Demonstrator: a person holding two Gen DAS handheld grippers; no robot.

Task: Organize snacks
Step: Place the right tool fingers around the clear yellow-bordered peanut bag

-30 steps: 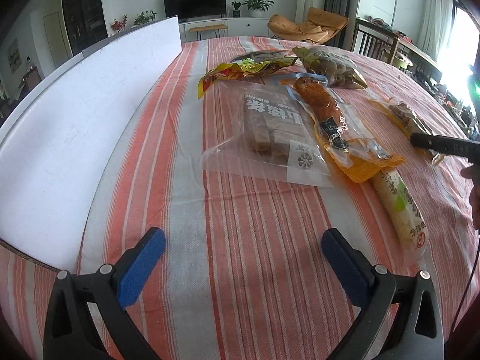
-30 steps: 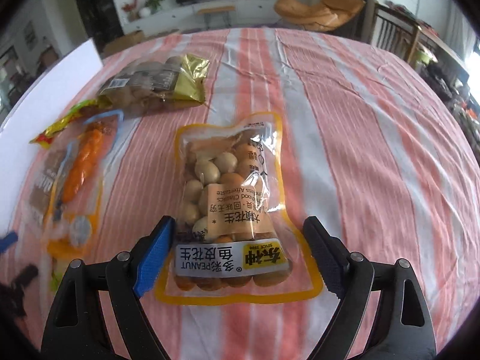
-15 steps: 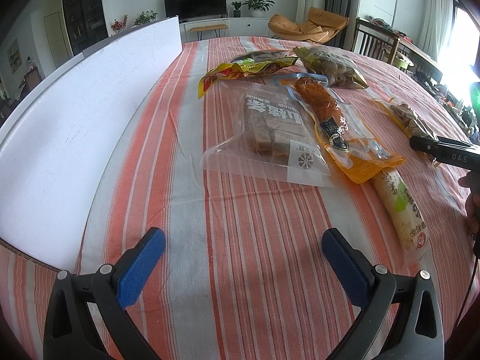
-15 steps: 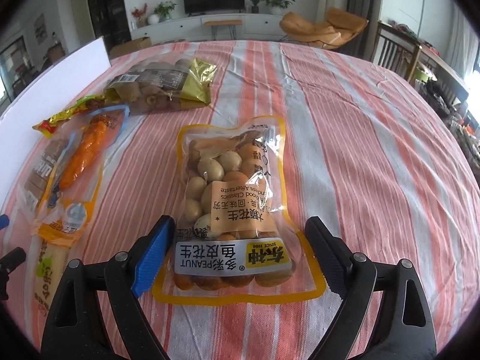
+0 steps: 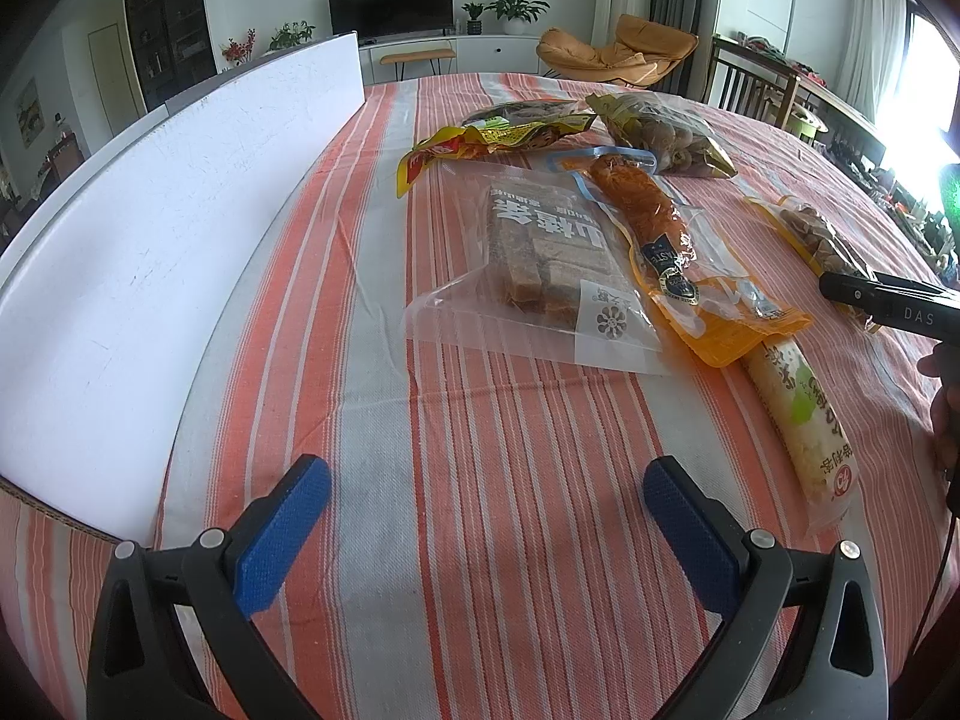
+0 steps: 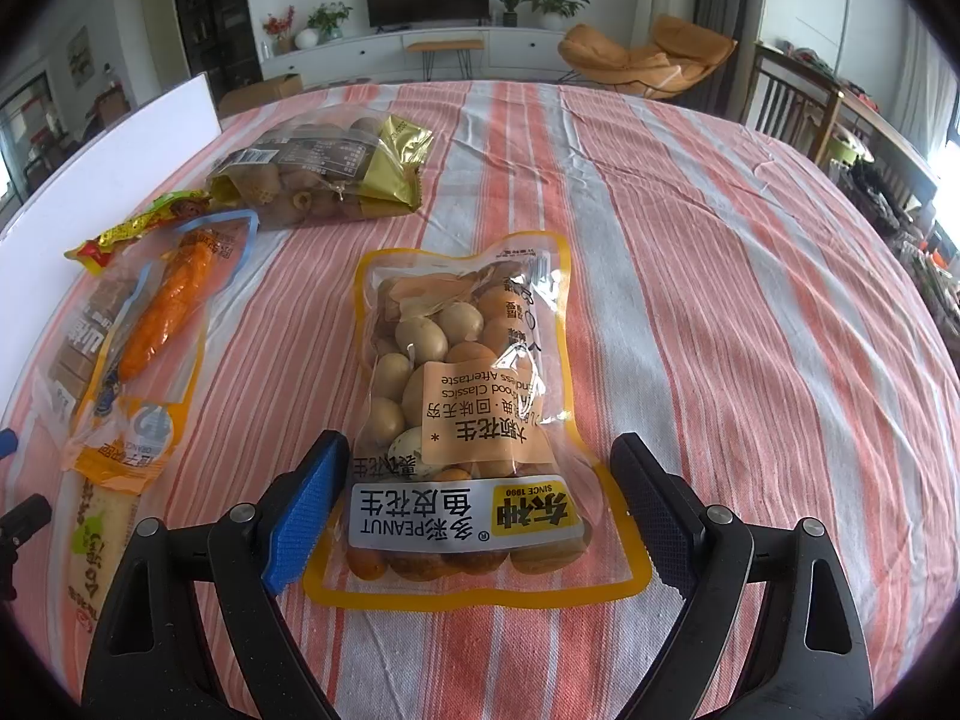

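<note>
One table is seen, covered by a striped orange-and-white tablecloth (image 6: 720,276). One white board (image 5: 150,252) is stood along its left edge.

Seven snack packs are counted, all flat on the cloth. Clear bag of brown bars (image 5: 540,264), white label at its near end. Gold-ended bag of round brown pieces (image 6: 324,174), farthest back. Peanut bag (image 6: 468,414): clear window, yellow border, tan and orange coated nuts, white label at the near end. Orange-bordered pouch with an orange sausage-like piece (image 5: 666,240), overlapping the bar bag's right edge. Yellow-and-red wrapper (image 5: 498,141), behind the bar bag. Long pale stick pack (image 5: 804,414), its far end tucked under the orange pouch. One dark pack behind the yellow wrapper, too hidden to be described.

Right gripper (image 6: 480,498): jaws spread wide, the peanut bag's near end between them; contact cannot be told.

Left gripper (image 5: 486,516): jaws spread wide, nothing held, only bare cloth between.
</note>
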